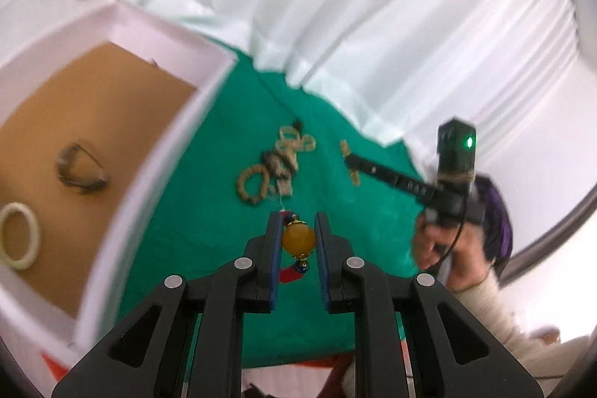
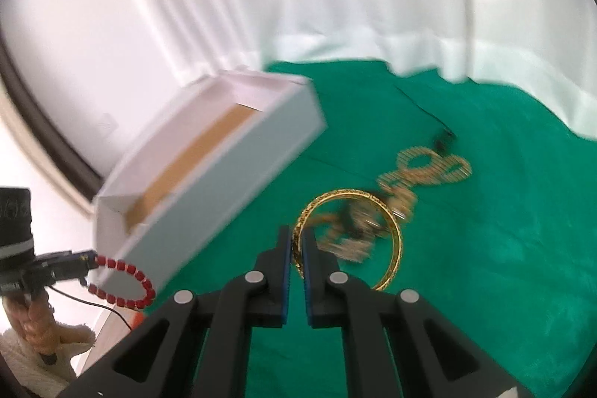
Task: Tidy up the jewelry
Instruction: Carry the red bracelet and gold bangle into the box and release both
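Note:
My left gripper (image 1: 297, 224) is shut on a bracelet by its big yellow bead (image 1: 298, 240). In the right wrist view the same left gripper (image 2: 84, 260) shows at the far left with the red bead strand (image 2: 123, 282) hanging from it, beside the white box (image 2: 209, 174). My right gripper (image 2: 297, 241) is shut on a gold bangle (image 2: 395, 248), held above the green cloth (image 2: 485, 248). A pile of beaded jewelry (image 1: 272, 162) lies on the cloth. The box's brown floor (image 1: 93, 136) holds a white bangle (image 1: 18, 235) and a dark bracelet (image 1: 80, 172).
White curtains (image 1: 335, 6) hang behind the cloth. The right gripper (image 1: 349, 157) with the hand holding it shows in the left wrist view, a gold piece at its tips. The beaded pile (image 2: 421, 174) also lies behind the bangle.

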{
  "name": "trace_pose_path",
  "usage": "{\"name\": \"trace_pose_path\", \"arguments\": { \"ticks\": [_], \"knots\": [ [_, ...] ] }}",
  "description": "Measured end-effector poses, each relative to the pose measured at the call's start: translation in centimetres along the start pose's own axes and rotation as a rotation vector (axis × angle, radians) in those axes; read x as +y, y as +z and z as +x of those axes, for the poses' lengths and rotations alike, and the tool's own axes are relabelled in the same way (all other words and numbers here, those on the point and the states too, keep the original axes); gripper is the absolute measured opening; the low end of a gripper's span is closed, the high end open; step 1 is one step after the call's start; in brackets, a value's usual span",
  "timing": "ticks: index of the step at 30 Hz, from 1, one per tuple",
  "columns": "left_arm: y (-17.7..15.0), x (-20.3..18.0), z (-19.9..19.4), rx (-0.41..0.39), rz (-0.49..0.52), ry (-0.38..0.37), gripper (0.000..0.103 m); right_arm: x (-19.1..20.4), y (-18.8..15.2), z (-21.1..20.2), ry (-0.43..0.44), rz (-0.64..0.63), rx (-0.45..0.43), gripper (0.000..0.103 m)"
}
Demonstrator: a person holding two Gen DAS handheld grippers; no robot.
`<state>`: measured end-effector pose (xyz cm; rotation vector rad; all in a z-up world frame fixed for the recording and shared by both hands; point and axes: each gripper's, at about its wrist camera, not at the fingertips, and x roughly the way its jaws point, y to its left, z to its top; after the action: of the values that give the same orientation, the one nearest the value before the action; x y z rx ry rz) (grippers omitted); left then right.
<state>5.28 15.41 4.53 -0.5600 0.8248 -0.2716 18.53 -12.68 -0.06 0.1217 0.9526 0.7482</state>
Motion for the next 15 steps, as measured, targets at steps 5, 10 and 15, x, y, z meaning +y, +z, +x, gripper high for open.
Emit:
{"name": "trace_pose_path", "arguments": {
  "ticks": [5,10,15],
  "knots": [
    [2.6,2.2,-5.9,-0.108,-0.054,0.092,0.016,6.7,2.5,0.1,0.121,-0.069,-0.055,0.006],
    [4.9,7.1,-8.2,-0.164,-0.105,0.249,0.016,14.0,5.2,2.9,0.227,-0.158,-0.041,0.006],
    [6.4,13.9,-5.5,-0.137,-0.199,0.397,0.016,20.0,6.1,9.6,0.266,-0.245,0.087,0.006]
  ]
}}
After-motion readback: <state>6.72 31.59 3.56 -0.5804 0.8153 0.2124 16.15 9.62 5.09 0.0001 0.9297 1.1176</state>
